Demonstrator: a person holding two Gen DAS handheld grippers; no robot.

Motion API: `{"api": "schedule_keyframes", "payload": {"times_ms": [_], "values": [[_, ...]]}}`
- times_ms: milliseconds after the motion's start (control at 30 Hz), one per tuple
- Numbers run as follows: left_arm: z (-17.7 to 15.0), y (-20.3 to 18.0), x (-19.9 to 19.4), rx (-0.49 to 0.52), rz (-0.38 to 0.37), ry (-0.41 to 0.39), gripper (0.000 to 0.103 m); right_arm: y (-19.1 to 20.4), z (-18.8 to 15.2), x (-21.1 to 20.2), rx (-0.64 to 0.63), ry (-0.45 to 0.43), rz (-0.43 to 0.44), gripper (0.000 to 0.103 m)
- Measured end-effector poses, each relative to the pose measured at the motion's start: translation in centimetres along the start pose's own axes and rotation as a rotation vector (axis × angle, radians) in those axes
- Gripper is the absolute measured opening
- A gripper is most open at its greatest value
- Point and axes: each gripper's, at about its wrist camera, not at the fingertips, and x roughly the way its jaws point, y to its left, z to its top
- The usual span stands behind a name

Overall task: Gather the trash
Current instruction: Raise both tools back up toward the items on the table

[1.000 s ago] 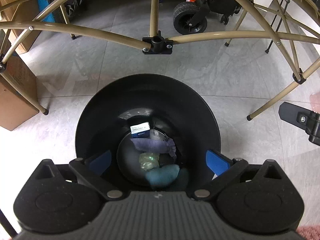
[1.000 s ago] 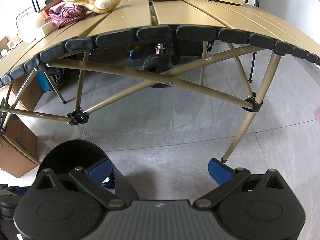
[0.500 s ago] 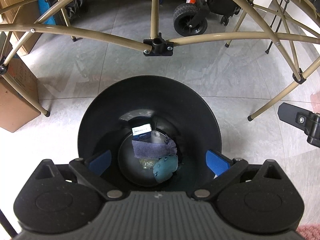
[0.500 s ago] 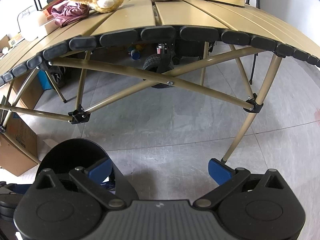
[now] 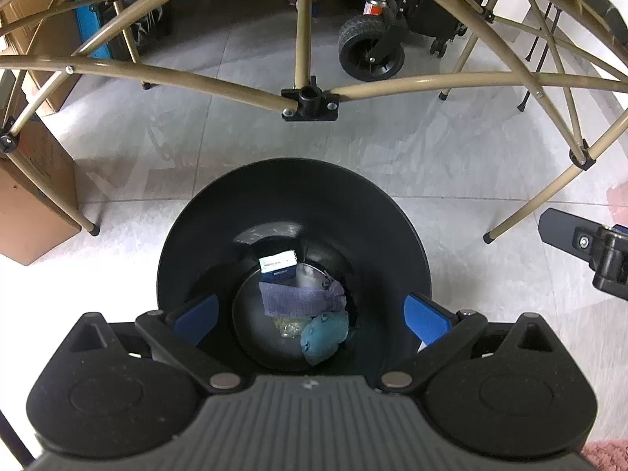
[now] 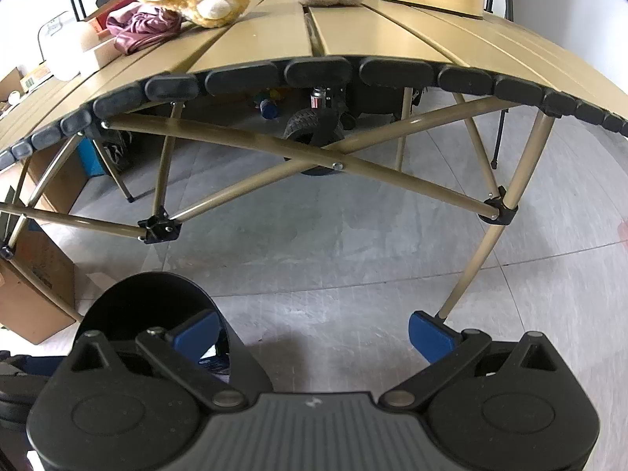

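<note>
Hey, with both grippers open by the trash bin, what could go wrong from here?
1. The left gripper hangs open over the black bin, so lowering it might knock the rim and tip it.
2. The right gripper sits near a table leg and could bump it while swinging up toward the tabletop.

Both views: bright, even indoor light with soft, faint shadows. Strong fisheye curvature; the table frame tubes (image 5: 196,78) and table edge (image 6: 314,70) bow into arcs, with dark vignetting at the corners. Pale sheen on the floor tiles (image 5: 392,149). The bin interior (image 5: 294,204) is dark, carrying a small highlight on its far wall. Overexposed white at the upper corners of the right view. Slight smearing toward the right margins.
</note>
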Motion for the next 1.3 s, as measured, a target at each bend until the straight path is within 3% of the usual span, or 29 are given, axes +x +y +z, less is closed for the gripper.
{"api": "schedule_keyframes", "payload": {"times_ms": [300, 700, 1000, 1300], "values": [[0.2, 0.5, -1.8, -0.004, -0.012, -0.055, 0.103, 0.3, 0.1, -1.0, -0.013, -0.026, 0.016, 0.103], [0.4, 0.9, -6.1, 0.018, -0.016, -0.24, 0.103, 0.5, 0.4, -4.3, -0.017, -0.138, 0.067, 0.103], [0.4, 0.9, -10.0, 0.046, -0.008, -0.443, 0.103, 0.4, 1.1, -8.7, -0.035, -0.301, 0.148, 0.103], [0.7, 0.8, -12.4, 0.053, -0.005, -0.595, 0.103, 0.6, 1.8, -11.8, -0.063, -0.534, 0.168, 0.103]]}}
